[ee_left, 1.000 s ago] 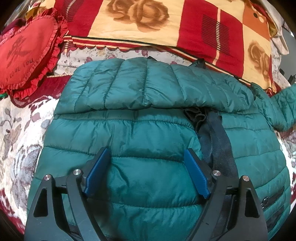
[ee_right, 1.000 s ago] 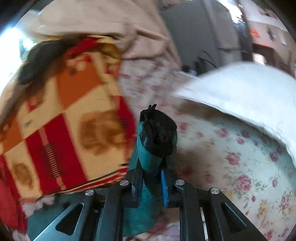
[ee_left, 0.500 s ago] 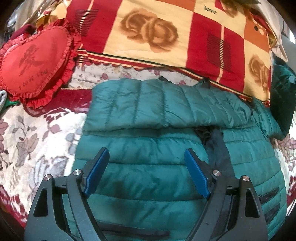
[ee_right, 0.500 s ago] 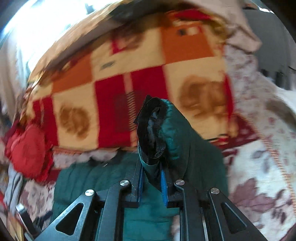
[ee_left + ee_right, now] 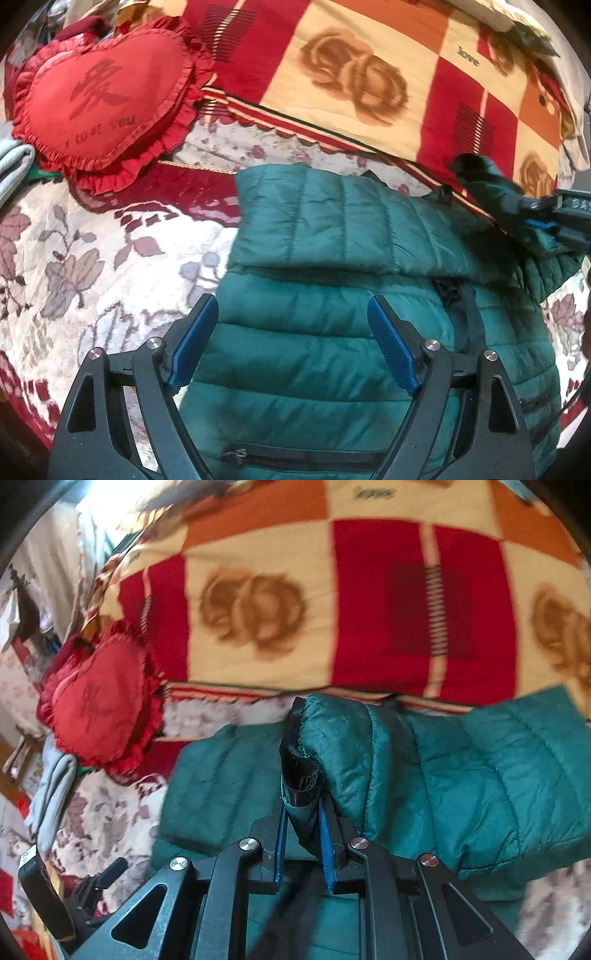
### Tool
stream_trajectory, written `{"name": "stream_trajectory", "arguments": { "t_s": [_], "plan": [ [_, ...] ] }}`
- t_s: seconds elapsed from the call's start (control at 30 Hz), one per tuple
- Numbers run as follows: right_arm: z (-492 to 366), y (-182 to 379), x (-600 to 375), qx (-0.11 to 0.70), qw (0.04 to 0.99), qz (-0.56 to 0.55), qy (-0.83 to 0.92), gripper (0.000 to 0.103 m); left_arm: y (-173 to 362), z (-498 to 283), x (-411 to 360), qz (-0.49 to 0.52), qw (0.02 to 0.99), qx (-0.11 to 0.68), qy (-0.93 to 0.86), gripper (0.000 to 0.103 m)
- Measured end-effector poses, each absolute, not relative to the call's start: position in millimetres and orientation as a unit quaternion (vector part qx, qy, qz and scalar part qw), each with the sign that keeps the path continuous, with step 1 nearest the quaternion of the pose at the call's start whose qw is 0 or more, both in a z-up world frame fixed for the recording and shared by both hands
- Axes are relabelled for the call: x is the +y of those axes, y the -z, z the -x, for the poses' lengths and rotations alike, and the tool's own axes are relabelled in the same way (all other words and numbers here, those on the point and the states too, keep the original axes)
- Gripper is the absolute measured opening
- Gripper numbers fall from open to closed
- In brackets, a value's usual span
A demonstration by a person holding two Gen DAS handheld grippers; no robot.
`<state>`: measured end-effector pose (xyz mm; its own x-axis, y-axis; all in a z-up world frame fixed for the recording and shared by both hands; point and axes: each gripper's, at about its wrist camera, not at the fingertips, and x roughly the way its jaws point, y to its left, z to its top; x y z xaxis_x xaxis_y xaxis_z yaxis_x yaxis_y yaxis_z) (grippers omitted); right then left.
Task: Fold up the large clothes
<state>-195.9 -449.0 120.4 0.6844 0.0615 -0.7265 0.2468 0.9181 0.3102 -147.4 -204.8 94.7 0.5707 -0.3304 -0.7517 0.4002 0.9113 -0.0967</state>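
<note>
- The green puffer jacket [image 5: 332, 350] lies on the floral bedspread [image 5: 92, 258], body at 6 o'clock in the left wrist view, with one sleeve [image 5: 332, 221] already folded flat across its upper part.
- The right gripper [image 5: 301, 812] is clamped on the dark cuff [image 5: 299, 768] of the other sleeve [image 5: 461, 775]. A second ago that cuff hung over the bedspread well off to the side; now it has swung in over the jacket, toward 12 o'clock of the folded sleeve.
- In the left wrist view this carried sleeve enters at 3 o'clock, below the checked rose blanket [image 5: 369, 74].
- The left gripper [image 5: 291, 347] hovers over the jacket's chest, jaws wide apart and holding nothing; it has drawn back, so more of the heart cushion [image 5: 103, 99] shows at 10 o'clock.
- Judgement: the second sleeve fold is nearly laid; lowering and releasing the cuff looks next.
</note>
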Motion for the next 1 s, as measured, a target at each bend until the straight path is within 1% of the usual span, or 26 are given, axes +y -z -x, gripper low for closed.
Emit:
{"name": "stream_trajectory", "arguments": {
  "t_s": [0.27, 0.3, 0.33, 0.37, 0.4, 0.53, 0.7, 0.83, 1.0],
  "plan": [
    [151, -71, -405, 0.436, 0.866, -0.246, -0.020, 0.016, -86, 134, -189, -0.025, 0.882, 0.428, 0.196, 0.083],
    [148, -67, -403, 0.439, 0.862, -0.253, -0.030, 0.021, -85, 131, -188, -0.021, 0.880, 0.431, 0.196, 0.083],
    [146, -63, -401, 0.441, 0.857, -0.262, -0.042, 0.029, -84, 130, -187, -0.016, 0.879, 0.434, 0.196, 0.083],
    [145, -61, -400, 0.440, 0.853, -0.274, -0.055, 0.052, -84, 128, -185, -0.010, 0.878, 0.436, 0.197, 0.083],
    [147, -62, -401, 0.435, 0.851, -0.286, -0.067, 0.067, -84, 127, -184, -0.005, 0.877, 0.438, 0.198, 0.083],
    [165, -85, -401, 0.413, 0.868, -0.267, -0.074, 0.068, -87, 125, -183, 0.030, 0.871, 0.443, 0.210, 0.083],
    [212, -123, -432, 0.371, 0.886, -0.270, -0.063, 0.069, -95, 121, -196, 0.067, 0.860, 0.449, 0.234, 0.083],
    [257, -141, -460, 0.355, 0.901, -0.250, -0.029, 0.072, -97, 111, -227, 0.056, 0.851, 0.462, 0.243, 0.083],
    [299, -142, -499, 0.351, 0.902, -0.250, 0.015, 0.073, -94, 99, -270, 0.034, 0.847, 0.471, 0.242, 0.083]
  ]
}}
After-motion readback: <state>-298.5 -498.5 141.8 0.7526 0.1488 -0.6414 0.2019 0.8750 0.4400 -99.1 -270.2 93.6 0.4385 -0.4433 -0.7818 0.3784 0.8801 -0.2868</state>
